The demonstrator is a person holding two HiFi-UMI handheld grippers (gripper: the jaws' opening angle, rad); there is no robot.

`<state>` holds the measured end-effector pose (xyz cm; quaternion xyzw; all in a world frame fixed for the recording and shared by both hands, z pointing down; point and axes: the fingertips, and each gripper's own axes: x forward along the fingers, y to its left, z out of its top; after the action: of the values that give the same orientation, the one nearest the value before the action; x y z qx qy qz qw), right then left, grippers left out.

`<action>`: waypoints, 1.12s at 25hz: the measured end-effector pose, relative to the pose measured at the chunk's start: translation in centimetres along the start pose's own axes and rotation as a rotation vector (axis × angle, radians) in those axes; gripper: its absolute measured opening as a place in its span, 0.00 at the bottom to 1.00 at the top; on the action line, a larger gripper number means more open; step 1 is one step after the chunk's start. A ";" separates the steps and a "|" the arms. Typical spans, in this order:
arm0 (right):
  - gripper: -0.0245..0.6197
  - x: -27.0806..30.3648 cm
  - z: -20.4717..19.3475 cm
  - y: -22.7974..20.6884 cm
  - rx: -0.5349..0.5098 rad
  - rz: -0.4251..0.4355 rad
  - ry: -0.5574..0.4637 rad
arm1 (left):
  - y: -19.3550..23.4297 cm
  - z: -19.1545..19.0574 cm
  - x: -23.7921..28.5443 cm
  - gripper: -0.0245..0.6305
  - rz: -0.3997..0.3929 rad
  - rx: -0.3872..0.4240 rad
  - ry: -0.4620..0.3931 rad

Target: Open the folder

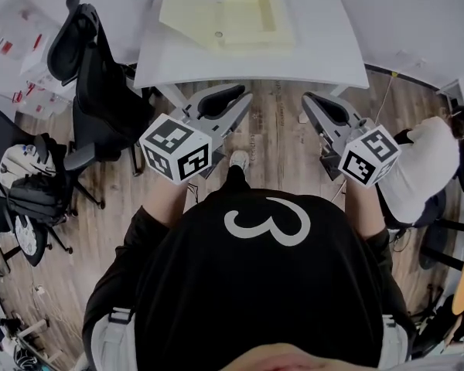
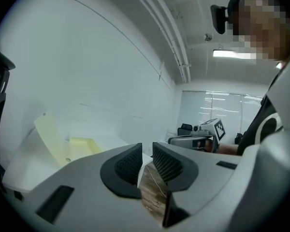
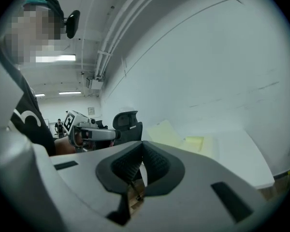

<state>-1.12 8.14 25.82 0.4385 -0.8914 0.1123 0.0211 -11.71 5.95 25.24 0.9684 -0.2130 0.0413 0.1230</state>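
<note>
A pale yellow folder (image 1: 224, 18) lies spread flat on the white table (image 1: 325, 45), with its flap out to the left and a yellow sheet in its right half. Both grippers are held off the table, in front of its near edge and above the floor, and point roughly level toward it. My left gripper (image 1: 236, 103) (image 2: 146, 151) shows a narrow gap between its pads with nothing in it. On my right gripper (image 1: 317, 107) (image 3: 142, 151) the pad tips meet on nothing. The folder (image 2: 53, 139) (image 3: 169, 132) lies well ahead of both.
Black office chairs (image 1: 93, 76) stand left of the table, more chairs and clutter (image 1: 23, 184) further left. A seated person in white (image 1: 429, 161) is at the right. Wooden floor (image 1: 274, 122) lies under the grippers, and my shoe (image 1: 238, 159) shows below them.
</note>
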 end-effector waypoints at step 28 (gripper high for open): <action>0.07 2.3 3.0 4.3 -0.044 0.067 -0.038 | -0.8 2.5 -3.1 0.06 0.051 0.147 0.049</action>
<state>-5.73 8.29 22.43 0.4099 -0.9081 0.0852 0.0101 -14.12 7.29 22.26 0.9678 -0.2308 0.0835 0.0555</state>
